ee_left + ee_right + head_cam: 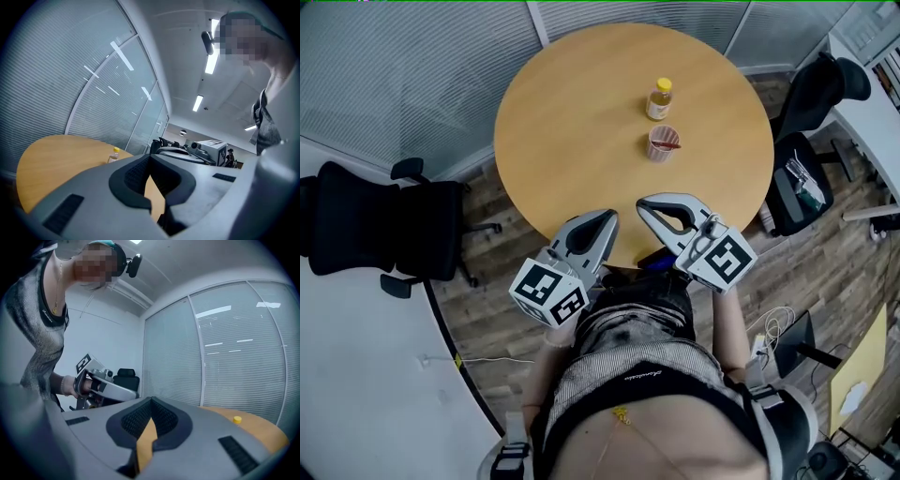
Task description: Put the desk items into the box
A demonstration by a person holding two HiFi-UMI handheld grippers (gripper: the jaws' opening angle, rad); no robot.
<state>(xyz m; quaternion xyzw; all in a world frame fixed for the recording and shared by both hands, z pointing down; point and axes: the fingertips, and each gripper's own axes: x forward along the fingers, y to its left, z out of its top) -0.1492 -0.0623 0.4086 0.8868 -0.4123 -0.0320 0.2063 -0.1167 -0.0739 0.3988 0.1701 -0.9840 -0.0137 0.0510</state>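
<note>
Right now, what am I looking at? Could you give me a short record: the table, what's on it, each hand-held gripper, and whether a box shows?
Table: round wooden table
Items on it: small yellow-capped bottle; cup just nearer the person
Left hand-held gripper: jaws together, nothing held, at the table's near edge
Right hand-held gripper: jaws together, nothing held, beside the left one
Box: none in view
Nearby: black office chair at left

Left gripper (602,223): lower centre of the head view, jaws together, nothing between. Right gripper (649,206): just right of it, jaws together, nothing between. Both held roughly level, tips near each other, apart.
</note>
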